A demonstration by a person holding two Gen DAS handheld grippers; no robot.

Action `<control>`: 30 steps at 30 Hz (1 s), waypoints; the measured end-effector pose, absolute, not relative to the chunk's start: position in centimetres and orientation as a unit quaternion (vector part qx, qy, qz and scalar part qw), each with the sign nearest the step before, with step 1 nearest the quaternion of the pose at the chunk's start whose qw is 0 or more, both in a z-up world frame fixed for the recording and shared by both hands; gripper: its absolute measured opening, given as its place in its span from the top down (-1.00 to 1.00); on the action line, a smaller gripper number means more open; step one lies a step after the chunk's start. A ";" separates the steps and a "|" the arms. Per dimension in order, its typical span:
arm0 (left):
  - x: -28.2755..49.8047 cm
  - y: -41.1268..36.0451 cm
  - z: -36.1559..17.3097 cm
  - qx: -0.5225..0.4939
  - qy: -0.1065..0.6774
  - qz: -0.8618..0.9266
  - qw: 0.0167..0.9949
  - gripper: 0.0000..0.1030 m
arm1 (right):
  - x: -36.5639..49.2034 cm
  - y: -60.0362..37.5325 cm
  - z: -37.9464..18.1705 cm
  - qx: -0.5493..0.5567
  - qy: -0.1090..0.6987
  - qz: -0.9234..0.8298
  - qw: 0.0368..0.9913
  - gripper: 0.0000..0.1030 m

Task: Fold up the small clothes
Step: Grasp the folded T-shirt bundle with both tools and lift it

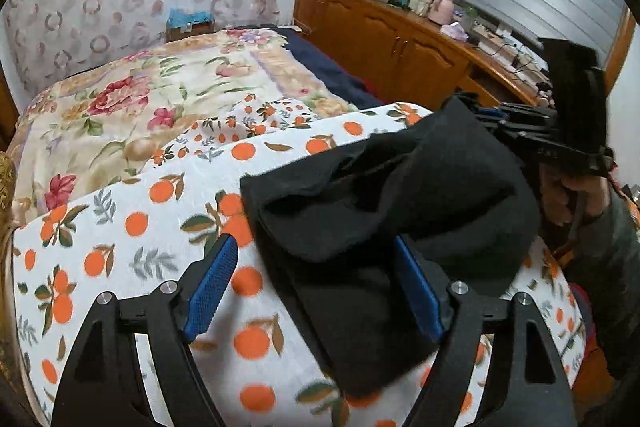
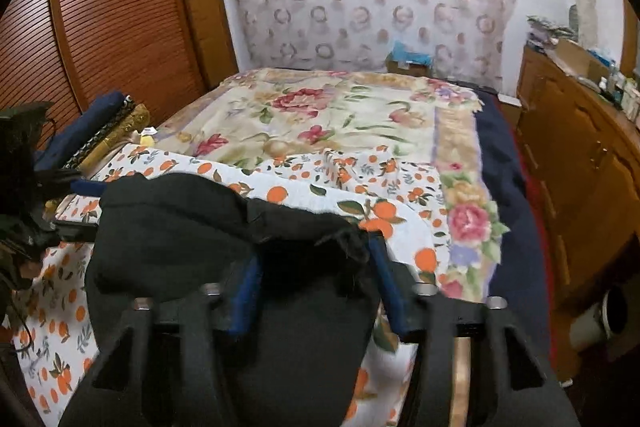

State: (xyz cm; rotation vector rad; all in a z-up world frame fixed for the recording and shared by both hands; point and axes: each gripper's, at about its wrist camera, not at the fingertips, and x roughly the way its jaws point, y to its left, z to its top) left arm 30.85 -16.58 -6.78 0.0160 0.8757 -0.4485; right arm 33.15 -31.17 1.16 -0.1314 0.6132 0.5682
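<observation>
My left gripper (image 1: pixel 316 287) stands wide with nothing pinched, its right pad against the black garment (image 1: pixel 384 203), which lies bunched near the front edge of the orange-print sheet (image 1: pixel 132 227). My right gripper (image 2: pixel 312 291) sits narrower around a fold; whether it pinches, I cannot tell. I'd judge folding half done, and the black hides the creases.

I see a black garment (image 1: pixel 360 211) of matt, fuzzy cloth on a thin printed cotton sheet (image 1: pixel 132 227). Far beyond lies a soft floral blanket (image 2: pixel 320 115). My left gripper (image 1: pixel 316 287) has matt black plastic arms, rough blue pads (image 1: pixel 212 287) and bright metal pins. The cabinet (image 1: pixel 384 43) on the right is glossy varnished wood.
</observation>
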 end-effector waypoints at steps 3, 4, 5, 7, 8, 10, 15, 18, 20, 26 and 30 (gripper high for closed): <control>31.9 -16.5 -7.0 0.003 0.418 -0.198 0.887 -0.55 | 33.4 -32.3 1.9 -0.073 0.277 0.280 0.916 0.83; 32.2 -16.3 -7.0 0.005 0.415 -0.188 0.890 -0.55 | 33.8 -32.9 1.7 -0.073 0.277 0.255 0.924 0.84; 32.8 -16.2 -7.3 0.019 0.419 -0.154 0.895 -0.55 | 34.4 -33.6 1.6 -0.066 0.288 0.216 0.931 0.84; 33.5 -15.7 -7.5 0.018 0.423 -0.132 0.897 -0.55 | 35.3 -34.8 1.6 -0.049 0.304 0.164 0.937 0.83; 33.8 -15.5 -7.7 0.009 0.426 -0.135 0.894 -0.55 | 35.4 -35.1 1.6 -0.048 0.305 0.158 0.938 0.83; 34.3 -15.3 -7.9 0.005 0.430 -0.130 0.893 -0.55 | 35.2 -35.4 1.6 -0.053 0.304 0.159 0.938 0.83; 35.0 -15.9 -8.4 0.003 0.439 -0.144 0.887 -0.55 | 34.7 -36.1 2.2 -0.043 0.309 0.164 0.936 0.18; 35.2 -16.3 -8.8 -0.005 0.446 -0.154 0.882 -0.55 | 33.8 -35.4 2.2 -0.033 0.308 0.184 0.933 -0.21; 35.4 -16.3 -9.0 -0.011 0.449 -0.160 0.879 -0.54 | 33.6 -35.3 1.4 -0.030 0.317 0.200 0.927 -0.35; 35.5 -16.3 -9.2 -0.043 0.458 -0.196 0.866 -0.15 | 35.3 -35.6 -0.6 -0.005 0.362 0.208 0.908 -0.37; 35.6 -16.3 -9.2 -0.043 0.459 -0.201 0.864 -0.15 | 36.3 -35.7 -1.1 0.015 0.376 0.238 0.895 -0.37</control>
